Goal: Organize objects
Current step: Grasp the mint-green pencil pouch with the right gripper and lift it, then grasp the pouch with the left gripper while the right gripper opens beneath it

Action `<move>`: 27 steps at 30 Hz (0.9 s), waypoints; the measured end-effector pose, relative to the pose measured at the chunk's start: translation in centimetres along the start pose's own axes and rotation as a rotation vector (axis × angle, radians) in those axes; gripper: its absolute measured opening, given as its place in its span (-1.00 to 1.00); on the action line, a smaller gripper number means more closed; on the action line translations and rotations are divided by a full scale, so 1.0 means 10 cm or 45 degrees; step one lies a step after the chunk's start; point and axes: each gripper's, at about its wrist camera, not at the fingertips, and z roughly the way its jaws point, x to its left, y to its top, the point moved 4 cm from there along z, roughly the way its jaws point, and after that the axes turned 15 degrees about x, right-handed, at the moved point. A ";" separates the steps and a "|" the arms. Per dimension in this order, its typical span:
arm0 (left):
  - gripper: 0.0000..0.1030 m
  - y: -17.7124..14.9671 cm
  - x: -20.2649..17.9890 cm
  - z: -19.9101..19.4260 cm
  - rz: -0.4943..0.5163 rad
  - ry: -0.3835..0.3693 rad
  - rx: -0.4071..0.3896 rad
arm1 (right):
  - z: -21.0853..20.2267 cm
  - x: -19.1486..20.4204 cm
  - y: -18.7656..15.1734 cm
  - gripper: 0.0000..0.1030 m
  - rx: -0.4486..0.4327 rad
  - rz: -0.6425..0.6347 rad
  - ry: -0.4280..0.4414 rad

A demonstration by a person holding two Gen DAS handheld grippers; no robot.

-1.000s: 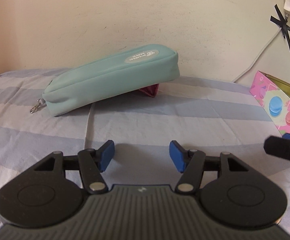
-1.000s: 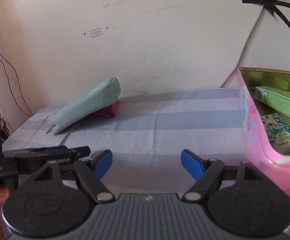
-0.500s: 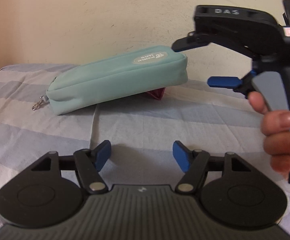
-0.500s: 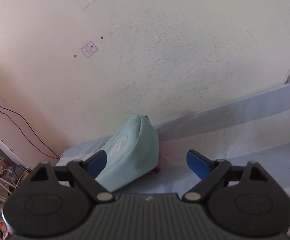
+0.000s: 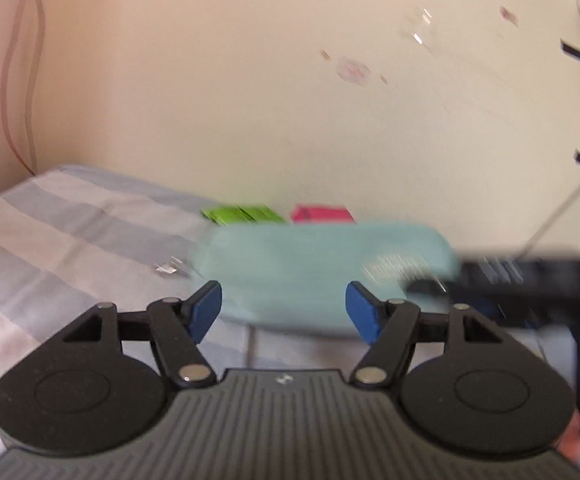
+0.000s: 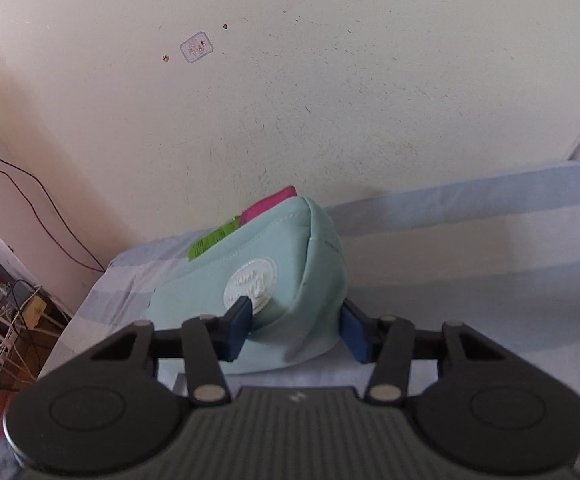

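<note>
Left tongs: standing open, empty, hovering just short of the pouch.
Pouch: lying on the striped bedsheet near the wall; long axis running from its near end away toward the wall.
Right tongs: jaws have just been closing; pads are now pinching the pouch's near end.
Change: earlier tilted on hidden items, the pouch is now exposing a green packet and pink item behind it.
Meaning: pouch likely ready for lifting.

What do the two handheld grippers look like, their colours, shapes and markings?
Both match: left tongs and right tongs have blue pads on black linkage arms with silver pivot pins, two round black discs, and a grey ribbed body bearing a small white logo.
</note>
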 end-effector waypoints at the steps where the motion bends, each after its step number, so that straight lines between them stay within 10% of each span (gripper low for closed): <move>1: 0.36 0.04 0.06 -0.01 -0.028 0.015 -0.011 | -0.06 -0.04 -0.11 -0.10 0.010 -0.005 0.004; 9: 0.37 0.02 0.15 0.23 -0.113 -0.114 0.193 | -0.62 -0.25 -1.03 -0.17 0.062 -0.087 -0.012; 19: 0.48 -0.29 -0.43 0.17 0.229 -0.359 0.231 | -1.53 -0.87 -1.97 -0.16 0.004 0.098 0.006; 27: 0.48 -0.70 -1.04 0.08 0.536 -0.510 0.289 | -2.29 -1.49 -2.42 0.20 -0.223 0.308 -0.269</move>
